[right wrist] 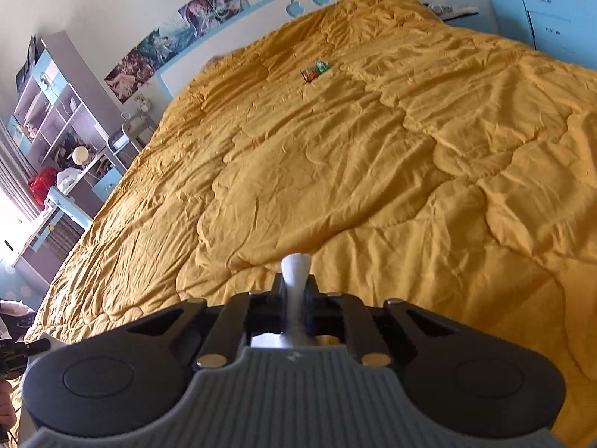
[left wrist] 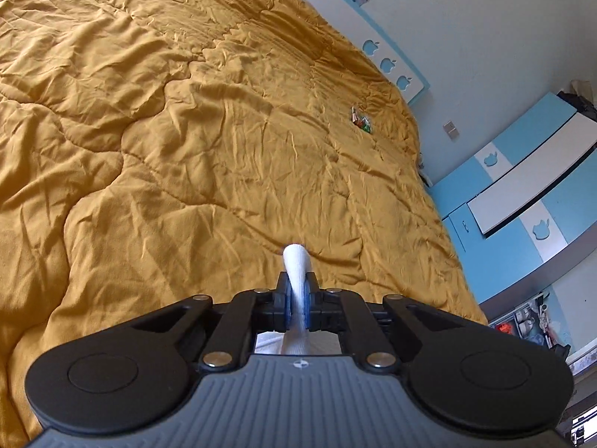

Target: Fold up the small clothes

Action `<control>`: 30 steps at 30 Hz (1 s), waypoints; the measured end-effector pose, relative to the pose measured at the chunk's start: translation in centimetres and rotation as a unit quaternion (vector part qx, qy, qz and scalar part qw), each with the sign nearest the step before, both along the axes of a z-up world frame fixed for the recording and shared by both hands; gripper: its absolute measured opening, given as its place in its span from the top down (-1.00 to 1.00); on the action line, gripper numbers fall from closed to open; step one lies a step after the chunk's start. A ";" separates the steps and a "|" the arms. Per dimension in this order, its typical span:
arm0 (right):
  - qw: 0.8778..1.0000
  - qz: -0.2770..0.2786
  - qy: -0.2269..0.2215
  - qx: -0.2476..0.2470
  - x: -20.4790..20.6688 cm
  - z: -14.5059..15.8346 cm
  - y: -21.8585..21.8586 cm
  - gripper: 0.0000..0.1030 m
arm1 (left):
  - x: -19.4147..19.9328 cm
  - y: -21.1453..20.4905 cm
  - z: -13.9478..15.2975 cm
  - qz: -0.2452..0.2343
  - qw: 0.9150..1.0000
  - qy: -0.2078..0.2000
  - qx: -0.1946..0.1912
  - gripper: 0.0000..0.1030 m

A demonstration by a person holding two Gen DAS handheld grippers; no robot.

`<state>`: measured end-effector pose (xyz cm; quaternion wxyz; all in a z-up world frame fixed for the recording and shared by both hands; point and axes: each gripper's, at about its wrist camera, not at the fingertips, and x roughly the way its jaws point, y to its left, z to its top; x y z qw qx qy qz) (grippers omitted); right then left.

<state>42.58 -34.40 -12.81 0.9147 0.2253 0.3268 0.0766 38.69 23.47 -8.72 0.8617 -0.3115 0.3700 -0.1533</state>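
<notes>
- Left gripper (left wrist: 297,295): jaws closed tight on white cloth (left wrist: 296,265), held above the mustard quilt (left wrist: 186,130).
- Right gripper (right wrist: 295,298): jaws likewise clamped on white cloth (right wrist: 295,267).
- Small colourful packet (right wrist: 315,70) lies on quilt, toward headboard (right wrist: 261,11).

Left gripper (left wrist: 297,300): grey ribbed housing bearing a small round emblem, two black rounded lobes with circular recesses, black linkage bars fastened by silver pins, and blue pads (left wrist: 287,304) on black fingers. Right gripper (right wrist: 295,304): same grey ribbed housing, black lobes, linkage bars and silver pins.
</notes>
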 end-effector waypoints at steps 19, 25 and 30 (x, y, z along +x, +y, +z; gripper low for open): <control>0.986 -0.066 0.044 -0.145 2.6 -0.6 0.5 -0.01 | 2.3 -0.3 -3.6 0.098 0.981 0.046 0.158 -0.06; 0.985 -0.079 -0.012 -0.152 -4.3 3.9 -1.5 -0.29 | -2.6 -0.3 0.8 0.141 0.961 -0.028 0.234 -0.33; 0.984 -0.056 -0.011 -0.171 -11.5 5.4 -1.2 -0.37 | -8.8 -1.7 4.0 0.127 0.962 -0.062 0.233 -0.39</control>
